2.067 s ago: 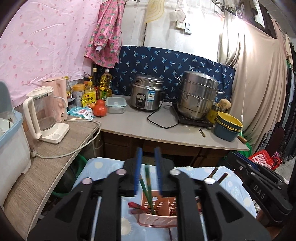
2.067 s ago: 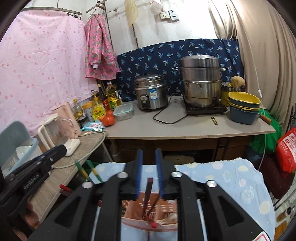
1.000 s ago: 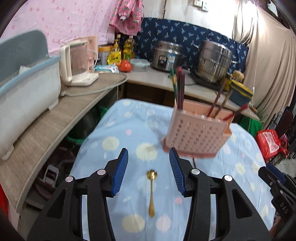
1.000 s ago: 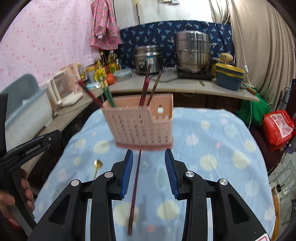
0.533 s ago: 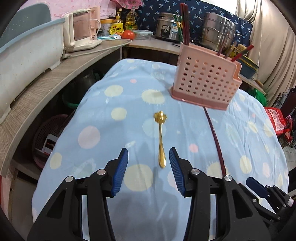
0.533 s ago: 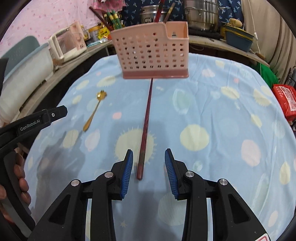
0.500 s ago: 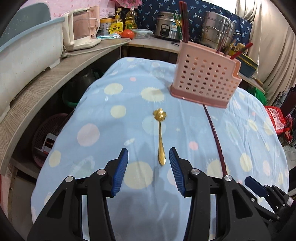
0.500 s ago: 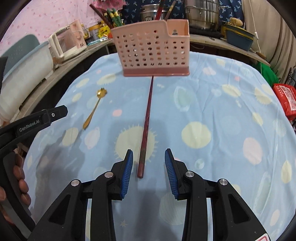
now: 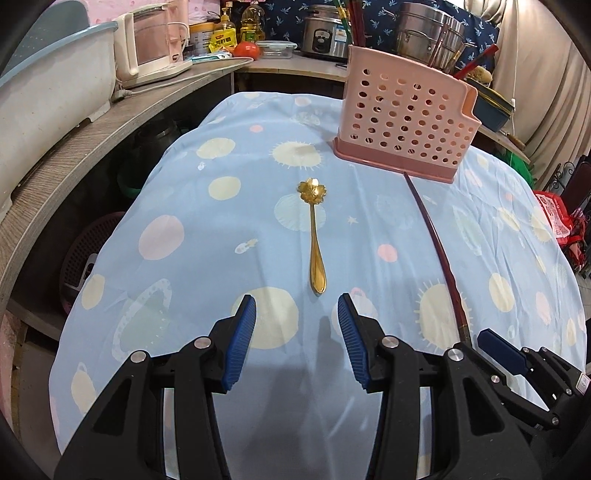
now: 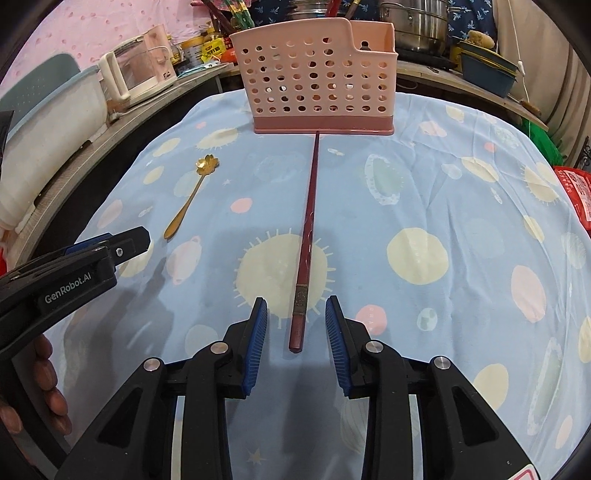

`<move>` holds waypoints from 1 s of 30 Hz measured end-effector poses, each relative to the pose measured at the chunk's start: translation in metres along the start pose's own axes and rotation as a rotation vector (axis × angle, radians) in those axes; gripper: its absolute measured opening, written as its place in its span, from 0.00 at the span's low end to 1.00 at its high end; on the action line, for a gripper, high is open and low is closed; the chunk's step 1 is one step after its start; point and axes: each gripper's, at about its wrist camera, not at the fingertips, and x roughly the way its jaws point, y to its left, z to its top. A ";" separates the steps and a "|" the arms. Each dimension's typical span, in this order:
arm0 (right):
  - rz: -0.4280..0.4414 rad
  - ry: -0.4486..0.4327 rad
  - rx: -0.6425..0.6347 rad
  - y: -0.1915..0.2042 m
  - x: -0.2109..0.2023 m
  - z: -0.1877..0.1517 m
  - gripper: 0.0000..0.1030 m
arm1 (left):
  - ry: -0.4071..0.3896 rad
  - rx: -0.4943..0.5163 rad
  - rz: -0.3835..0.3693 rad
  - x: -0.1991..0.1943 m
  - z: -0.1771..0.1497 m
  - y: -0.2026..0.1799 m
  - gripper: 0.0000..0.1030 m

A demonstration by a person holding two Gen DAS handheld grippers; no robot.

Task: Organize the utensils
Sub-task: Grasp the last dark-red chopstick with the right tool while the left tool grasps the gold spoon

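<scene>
A gold spoon [image 9: 314,229] with a flower-shaped bowl lies on the blue dotted cloth [image 9: 207,236]. Its handle end sits just ahead of my left gripper [image 9: 295,306], which is open and holds nothing. A dark red chopstick [image 10: 308,221] runs from the pink perforated holder [image 10: 317,81] toward me. Its thick end lies between the jaws of my right gripper [image 10: 295,306], which are closing, and the blue pads stand apart from it. Several chopsticks stand in the holder [image 9: 402,125]. The left gripper [image 10: 122,243] also shows at the left of the right wrist view.
A wooden counter [image 9: 92,140] curves along the left with a grey-blue tub [image 9: 48,81] and a kettle [image 9: 147,44]. Behind the holder are a rice cooker [image 9: 325,29], a steamer pot [image 9: 432,33] and stacked bowls [image 10: 487,66]. A red bag [image 9: 557,218] sits at the right.
Both grippers have come down close to the cloth. The spoon's handle end and the chopstick's thick end now lie at the fingertips. The right jaws have narrowed a little.
</scene>
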 end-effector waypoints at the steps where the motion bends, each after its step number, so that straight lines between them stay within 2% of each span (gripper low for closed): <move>1: 0.000 0.002 -0.001 0.000 0.001 0.000 0.30 | 0.001 0.000 0.000 0.001 0.000 0.000 0.42; 14: -0.001 0.005 -0.005 0.001 0.004 -0.001 0.24 | 0.026 0.000 0.006 0.008 -0.006 0.001 0.42; 30: -0.009 -0.005 0.002 -0.007 0.006 0.000 0.07 | 0.039 -0.013 -0.002 0.012 -0.008 0.005 0.42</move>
